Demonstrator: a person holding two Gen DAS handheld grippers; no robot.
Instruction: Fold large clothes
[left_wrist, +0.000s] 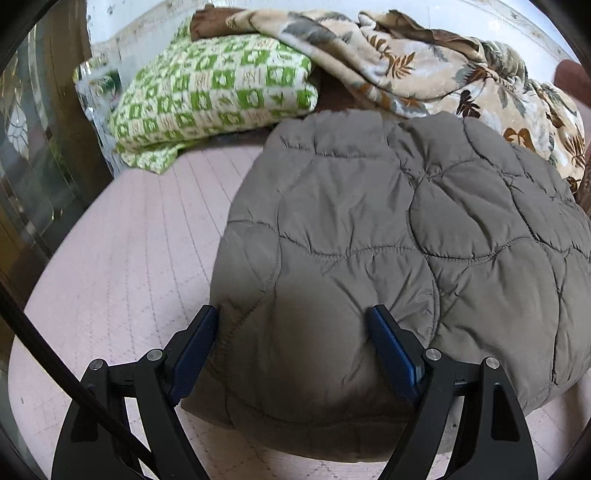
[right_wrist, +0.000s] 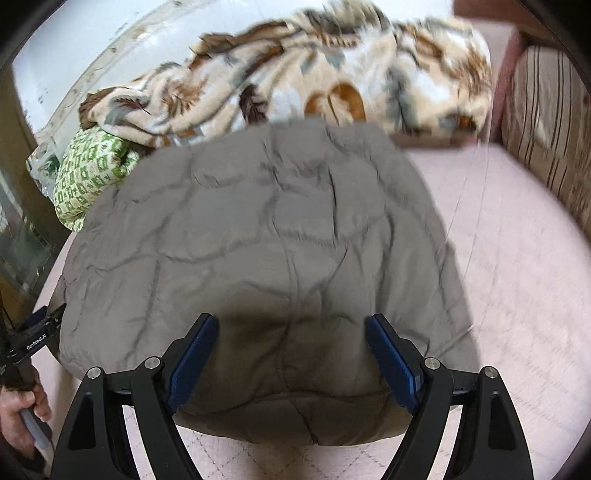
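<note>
A grey-brown quilted jacket (left_wrist: 388, 229) lies folded into a thick bundle on the pink quilted bed cover (left_wrist: 122, 266). My left gripper (left_wrist: 293, 325) is open, its blue-padded fingers spread over the jacket's near left edge. The jacket (right_wrist: 258, 229) fills the middle of the right wrist view. My right gripper (right_wrist: 291, 332) is open too, its fingers standing wide over the jacket's near edge. The left gripper (right_wrist: 44, 325) shows at the jacket's left side in the right wrist view, held by a hand.
A folded green-and-cream checked blanket (left_wrist: 207, 96) and a rumpled beige leaf-print blanket (left_wrist: 424, 70) lie behind the jacket. A glass-fronted cabinet (left_wrist: 33, 166) stands at the left. A striped cushion (right_wrist: 546, 122) is at the right. Pink bed cover (right_wrist: 517, 258) lies right of the jacket.
</note>
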